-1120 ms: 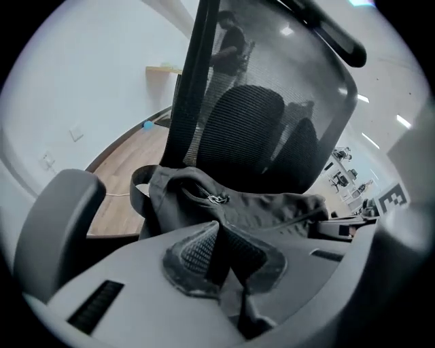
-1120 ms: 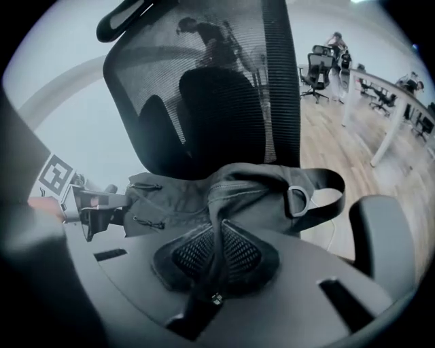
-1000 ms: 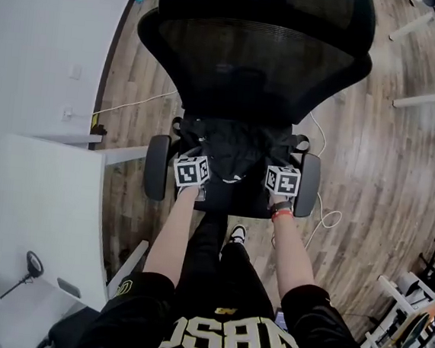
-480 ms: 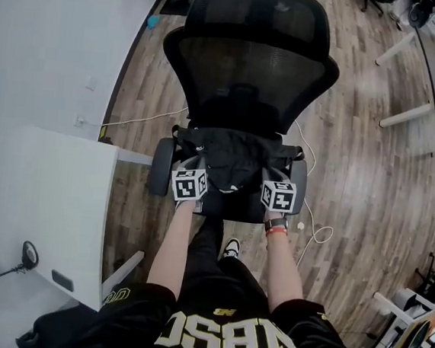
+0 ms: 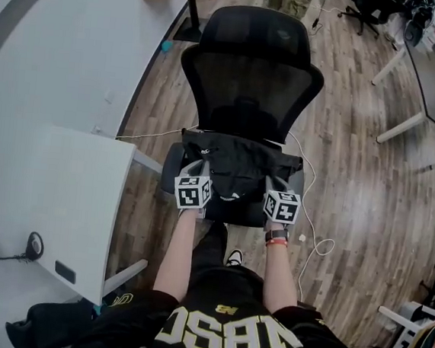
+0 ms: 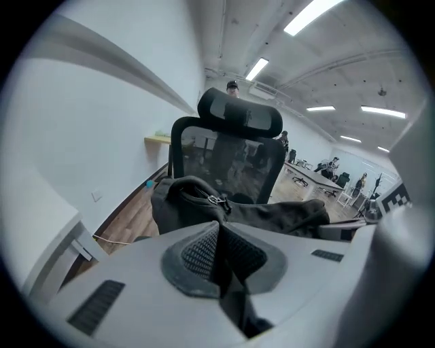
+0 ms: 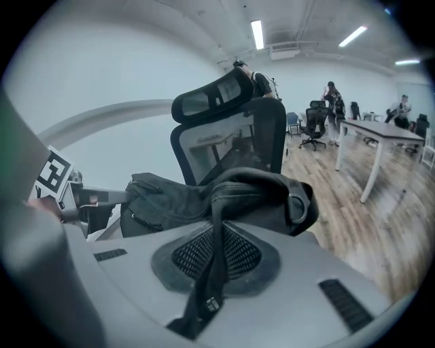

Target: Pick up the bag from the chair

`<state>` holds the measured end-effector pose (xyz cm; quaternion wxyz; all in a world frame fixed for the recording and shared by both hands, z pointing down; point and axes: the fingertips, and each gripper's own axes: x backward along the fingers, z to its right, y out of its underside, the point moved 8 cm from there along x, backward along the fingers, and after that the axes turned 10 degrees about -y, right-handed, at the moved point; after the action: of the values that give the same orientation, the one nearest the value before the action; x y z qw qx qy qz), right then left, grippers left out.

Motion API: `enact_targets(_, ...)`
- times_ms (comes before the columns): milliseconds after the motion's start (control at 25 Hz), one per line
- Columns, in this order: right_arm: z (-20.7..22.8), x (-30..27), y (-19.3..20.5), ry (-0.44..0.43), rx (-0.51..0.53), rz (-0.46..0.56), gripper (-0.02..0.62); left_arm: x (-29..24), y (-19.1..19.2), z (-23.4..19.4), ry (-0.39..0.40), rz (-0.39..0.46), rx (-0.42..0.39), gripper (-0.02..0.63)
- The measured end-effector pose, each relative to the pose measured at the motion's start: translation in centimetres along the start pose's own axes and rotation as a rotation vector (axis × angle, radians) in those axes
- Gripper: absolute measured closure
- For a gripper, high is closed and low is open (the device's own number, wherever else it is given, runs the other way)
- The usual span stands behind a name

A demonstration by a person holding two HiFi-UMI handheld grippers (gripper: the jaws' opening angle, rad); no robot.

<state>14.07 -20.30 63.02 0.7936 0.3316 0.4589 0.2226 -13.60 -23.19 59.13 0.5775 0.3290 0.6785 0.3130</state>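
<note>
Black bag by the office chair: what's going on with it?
A person holds a gripper in each hand. The left gripper is shut on part of the black bag, and the right gripper is shut on one of its straps. The bag hangs stretched between them, apparently lifted off the chair, in front of its backrest.

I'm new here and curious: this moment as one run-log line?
left hand-held gripper: shut on bag | right hand-held gripper: shut on bag | bag: over chair
</note>
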Motion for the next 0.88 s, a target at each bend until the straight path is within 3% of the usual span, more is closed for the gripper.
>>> enact_targets(440,-3.0,7.1,-5.1,-0.003,0.154,0.136,0.561,7.4,-4.3,2.3,0.027,0.180,-0.004,0.580)
enact_targets(880,-6.2,14.3,-10.8,-0.030,0.224,0.336,0.561,15.0,-10.3,4.3,0.058,0.398,-0.037,0.580)
